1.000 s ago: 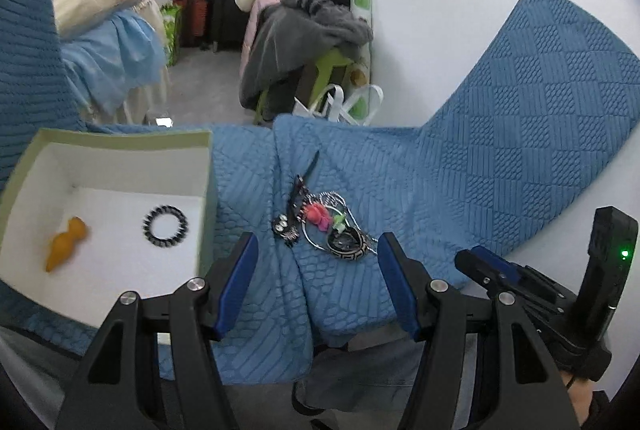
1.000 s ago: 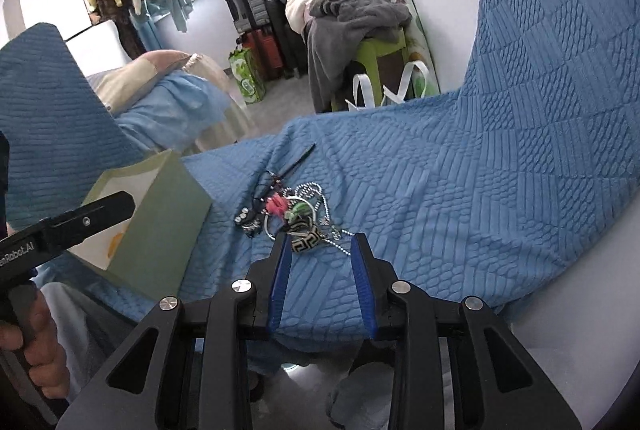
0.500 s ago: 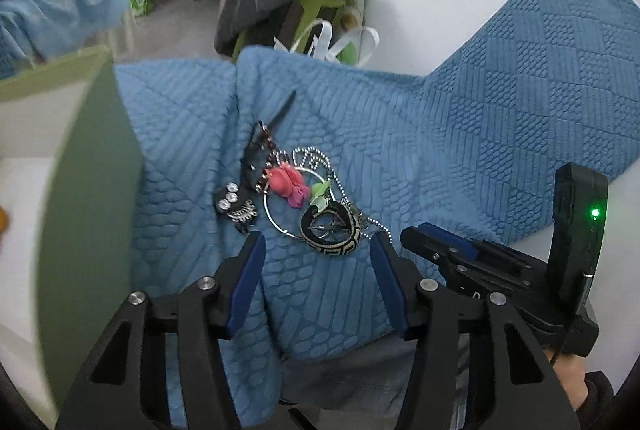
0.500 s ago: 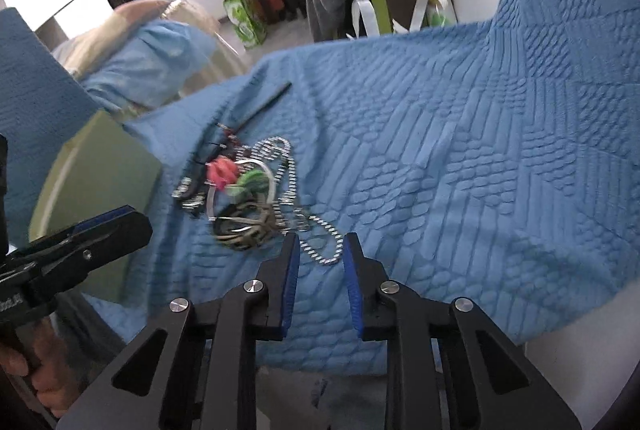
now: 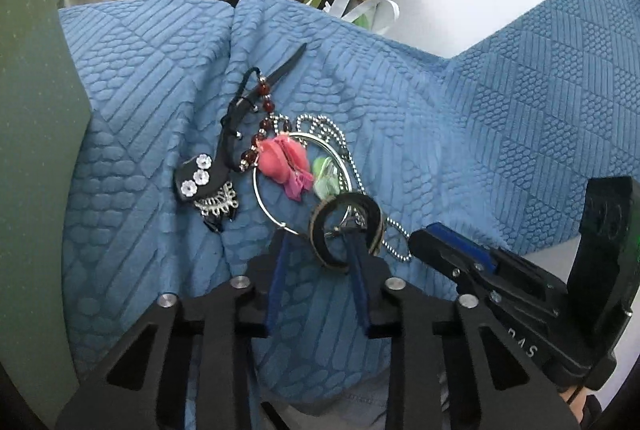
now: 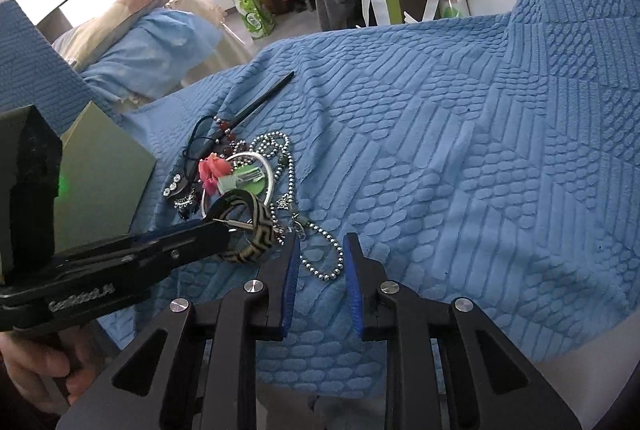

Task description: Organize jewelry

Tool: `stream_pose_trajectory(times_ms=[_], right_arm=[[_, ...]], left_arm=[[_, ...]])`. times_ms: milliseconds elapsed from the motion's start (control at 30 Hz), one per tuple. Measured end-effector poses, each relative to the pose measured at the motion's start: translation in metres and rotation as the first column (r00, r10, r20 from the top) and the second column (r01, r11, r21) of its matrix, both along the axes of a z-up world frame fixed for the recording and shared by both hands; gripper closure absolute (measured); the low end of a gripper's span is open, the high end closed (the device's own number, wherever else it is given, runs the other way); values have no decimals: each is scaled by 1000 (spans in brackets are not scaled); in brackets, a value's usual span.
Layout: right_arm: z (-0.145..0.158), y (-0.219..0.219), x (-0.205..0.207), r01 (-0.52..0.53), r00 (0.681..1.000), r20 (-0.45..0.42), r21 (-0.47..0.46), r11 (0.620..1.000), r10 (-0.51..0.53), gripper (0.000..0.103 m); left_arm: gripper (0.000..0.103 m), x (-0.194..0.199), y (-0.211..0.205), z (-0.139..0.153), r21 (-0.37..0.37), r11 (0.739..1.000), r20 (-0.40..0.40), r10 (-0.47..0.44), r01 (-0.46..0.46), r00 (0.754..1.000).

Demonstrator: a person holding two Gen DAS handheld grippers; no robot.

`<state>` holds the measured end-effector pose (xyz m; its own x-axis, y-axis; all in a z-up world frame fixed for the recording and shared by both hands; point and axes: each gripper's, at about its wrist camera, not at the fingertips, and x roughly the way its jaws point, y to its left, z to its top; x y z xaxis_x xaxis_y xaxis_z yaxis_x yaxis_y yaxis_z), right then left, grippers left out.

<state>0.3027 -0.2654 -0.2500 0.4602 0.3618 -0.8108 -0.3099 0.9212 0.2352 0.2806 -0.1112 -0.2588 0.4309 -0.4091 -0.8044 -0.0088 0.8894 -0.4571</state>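
Blue quilt point(image 5: 500, 117) embossed in stripes, ovals and dots – olive-green box point(image 5: 32, 149) at its edge. Black-and-tan zigzag bangle point(image 6: 250, 230), silver bead chain point(image 6: 324, 250), pink flower point(image 5: 282, 157), dark red beads point(image 5: 266, 101) – black hairpin point(image 5: 208, 173) with white flowers.

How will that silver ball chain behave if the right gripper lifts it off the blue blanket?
Probably floppy: the ball chain lies in loose curves, so it should drape and swing. It likely drags neighbours, since it runs under the patterned bangle that the left gripper, jaws just closing, straddles. The small beads may slip from the right gripper.
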Motion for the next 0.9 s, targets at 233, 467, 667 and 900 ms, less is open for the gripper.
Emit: stream_pose_trajectory(times_ms=[233, 467, 667, 900], right_arm=[[-1, 7, 0, -25, 1000, 7, -8, 1000, 25, 82], [-4, 21, 3, -70, 997, 10, -28, 997, 71, 82], [-8, 36, 3, -122, 992, 10, -64, 990, 123, 77], [-5, 50, -2, -170, 985, 27, -50, 984, 172, 75]], left_arm=[[96, -1, -1, -1, -12, 1000, 1, -8, 8, 1000], [96, -15, 4, 26, 22, 1000, 70, -15, 13, 997], [96, -28, 16, 39, 30, 1000, 87, 4, -7, 996], [96, -36, 26, 28, 43, 999, 13, 21, -22, 1000]])
